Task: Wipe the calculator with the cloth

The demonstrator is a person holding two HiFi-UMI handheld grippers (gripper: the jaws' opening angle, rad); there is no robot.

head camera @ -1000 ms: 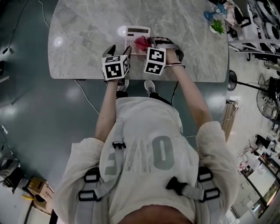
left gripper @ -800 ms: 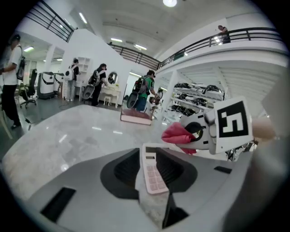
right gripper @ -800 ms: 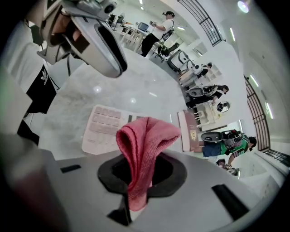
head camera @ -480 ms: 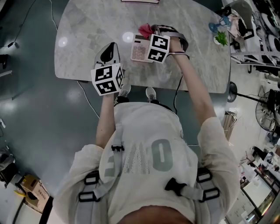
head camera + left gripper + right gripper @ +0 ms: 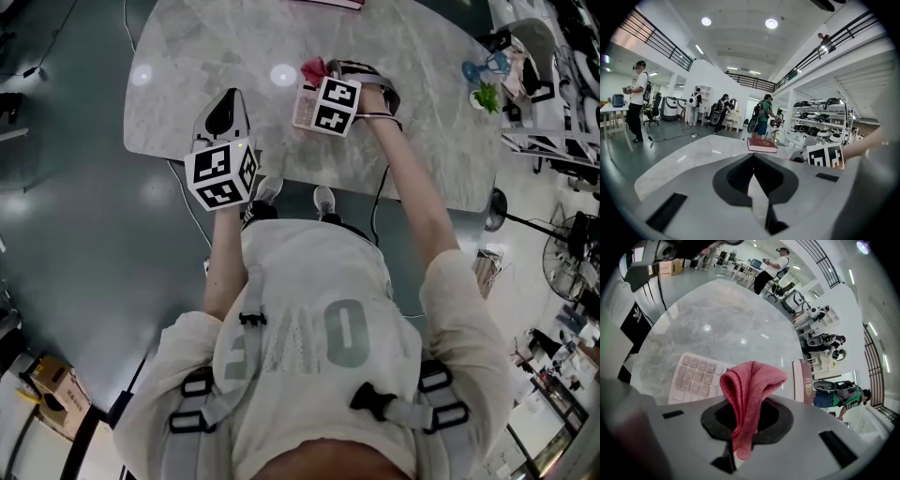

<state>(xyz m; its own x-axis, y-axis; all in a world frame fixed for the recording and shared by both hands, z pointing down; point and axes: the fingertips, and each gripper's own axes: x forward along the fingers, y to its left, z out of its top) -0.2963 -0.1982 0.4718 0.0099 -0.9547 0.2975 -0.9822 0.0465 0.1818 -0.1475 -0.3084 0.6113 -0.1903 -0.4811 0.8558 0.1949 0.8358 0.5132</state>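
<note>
A pale pink calculator (image 5: 302,111) lies on the marble table (image 5: 187,56), largely hidden in the head view by my right gripper's marker cube. My right gripper (image 5: 322,82) hangs over it, shut on a red cloth (image 5: 312,68). In the right gripper view the cloth (image 5: 751,383) bulges out of the jaws of the right gripper (image 5: 744,405), and the calculator's keys (image 5: 696,379) show just beyond it to the left. My left gripper (image 5: 228,101) is raised near the table's front edge, left of the calculator. In the left gripper view this gripper (image 5: 753,158) is shut with nothing in it.
A dark red book (image 5: 761,145) lies at the table's far side, also seen as the book (image 5: 805,380) past the cloth. A small green plant (image 5: 486,97) and a blue object (image 5: 478,67) stand at the table's right end. People stand on the floor beyond.
My left gripper has drawn away from the calculator to the left and risen, and its jaws have gone from open to shut. The right gripper has shifted over the calculator with the cloth.
</note>
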